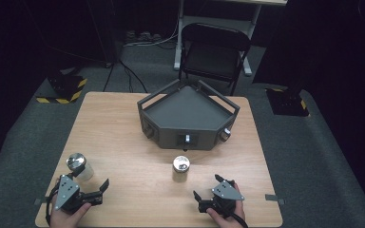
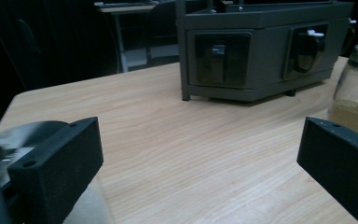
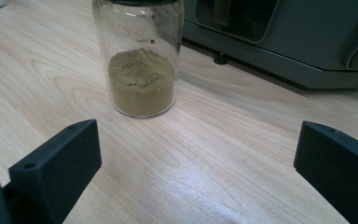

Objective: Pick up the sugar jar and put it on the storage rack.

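Observation:
A glass jar (image 1: 181,169) with a metal lid stands mid-table in front of the dark grey angular box (image 1: 187,118). In the right gripper view this jar (image 3: 140,60) holds olive-brown powder and stands ahead and to the left of my open right gripper (image 3: 196,163), apart from both jaws. My right gripper (image 1: 208,188) sits near the front edge, just right of that jar. A second lidded jar (image 1: 79,166) stands at the front left, right beside my open left gripper (image 1: 100,193). It shows blurred (image 2: 0,149) behind the left jaw, outside the gap of my left gripper (image 2: 198,158).
The grey box (image 2: 261,46) has recessed panels and knobs on its front faces (image 3: 284,32). A folding chair (image 1: 214,52) stands beyond the table's far edge. Bare wooden tabletop (image 1: 123,152) lies between the two jars.

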